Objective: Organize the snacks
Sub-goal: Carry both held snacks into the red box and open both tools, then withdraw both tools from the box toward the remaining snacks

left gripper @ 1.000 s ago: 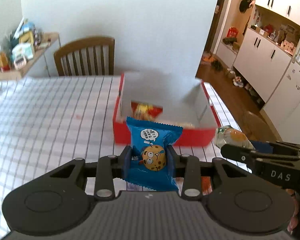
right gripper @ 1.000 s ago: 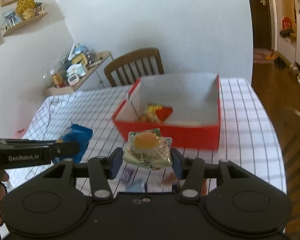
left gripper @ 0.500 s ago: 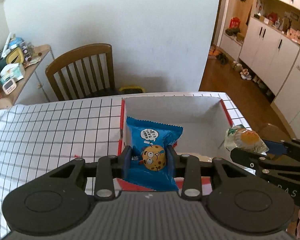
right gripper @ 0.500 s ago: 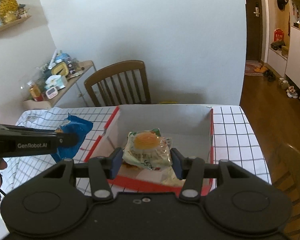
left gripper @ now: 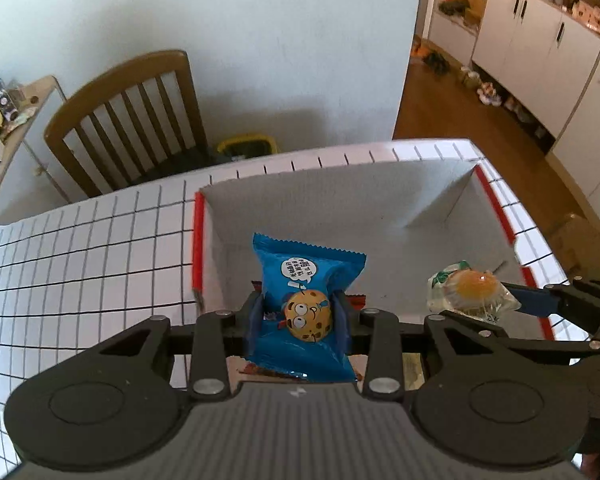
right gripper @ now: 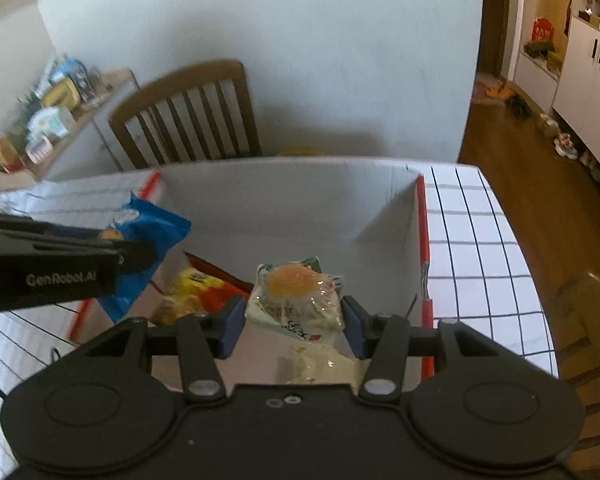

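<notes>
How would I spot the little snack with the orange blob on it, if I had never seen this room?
Find the checked tablecloth and the red-edged cardboard box on it. Above the box's right side, the right gripper pinches a clear packet with a round orange centre and a green corner. The other held snack, the blue cookie packet, is opaque with a cartoon cookie face.
</notes>
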Demonstrator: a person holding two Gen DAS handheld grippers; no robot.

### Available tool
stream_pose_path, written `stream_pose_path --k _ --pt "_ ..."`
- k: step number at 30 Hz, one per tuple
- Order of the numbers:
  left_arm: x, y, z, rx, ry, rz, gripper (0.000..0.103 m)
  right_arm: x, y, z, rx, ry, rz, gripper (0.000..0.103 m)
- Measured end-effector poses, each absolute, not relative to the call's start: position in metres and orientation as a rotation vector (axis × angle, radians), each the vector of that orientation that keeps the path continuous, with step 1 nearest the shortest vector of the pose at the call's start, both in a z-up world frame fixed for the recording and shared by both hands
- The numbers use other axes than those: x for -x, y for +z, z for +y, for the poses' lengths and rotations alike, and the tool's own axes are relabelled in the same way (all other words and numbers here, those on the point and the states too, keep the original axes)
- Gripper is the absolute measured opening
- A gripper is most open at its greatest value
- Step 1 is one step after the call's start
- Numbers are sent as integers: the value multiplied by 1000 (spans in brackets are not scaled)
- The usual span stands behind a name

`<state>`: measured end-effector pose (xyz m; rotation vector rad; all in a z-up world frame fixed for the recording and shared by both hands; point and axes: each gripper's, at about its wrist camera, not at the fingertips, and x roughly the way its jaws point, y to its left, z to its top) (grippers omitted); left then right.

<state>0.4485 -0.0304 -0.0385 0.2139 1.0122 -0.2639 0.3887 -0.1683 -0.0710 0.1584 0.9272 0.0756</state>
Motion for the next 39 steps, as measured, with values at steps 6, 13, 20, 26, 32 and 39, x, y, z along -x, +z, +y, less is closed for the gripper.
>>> stream_pose_path --k 6,13,20,26,32,39 --pt "-467 -65 -33 -236 -266 1067 35 -403 -93 -166 -174 58 990 50" --pt "-475 -82 -34 -230 -280 1091 35 -414 -111 -163 -170 56 1043 51" --pt "-477 -83 -35 -236 -279 1088 37 -418 -117 -159 -162 54 1082 55" --pt "-473 -79 -30 -212 -279 1089 38 -415 -111 -154 -146 45 1085 60" --pt "-463 -65 -22 -195 -283 1053 55 -403 -90 -155 -160 37 1026 68" --pt "-441 -42 -17 -183 -313 1010 62 -378 -61 -156 -164 51 960 76"
